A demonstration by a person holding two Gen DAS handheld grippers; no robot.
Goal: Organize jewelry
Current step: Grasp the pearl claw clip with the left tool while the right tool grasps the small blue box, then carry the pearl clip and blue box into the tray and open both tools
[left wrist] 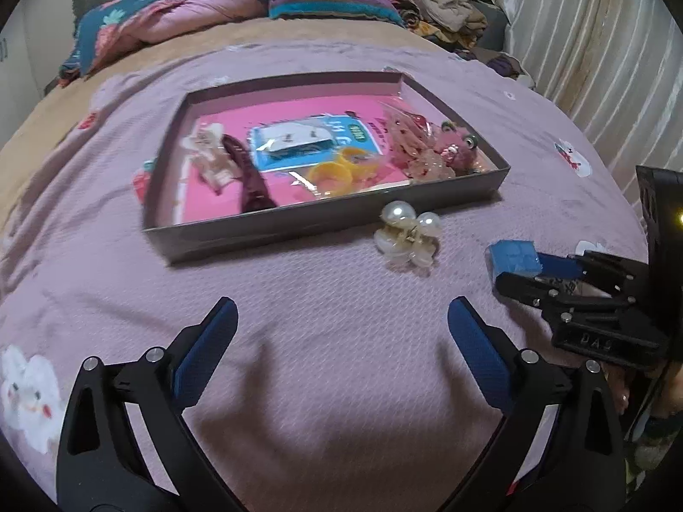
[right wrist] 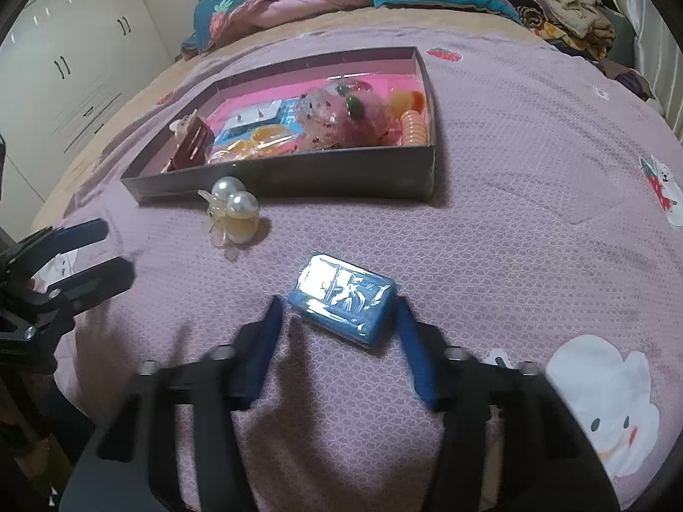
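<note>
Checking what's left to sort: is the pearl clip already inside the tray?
No, the pearl clip lies on the purple blanket just outside the tray's near wall.

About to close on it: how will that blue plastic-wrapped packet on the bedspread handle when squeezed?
The blue packet is probably slippery, since its wrap shows glare. It looks flat and boxy, so unlikely to roll. The soft bedspread may let it sink or tilt between the right gripper fingers.
</note>
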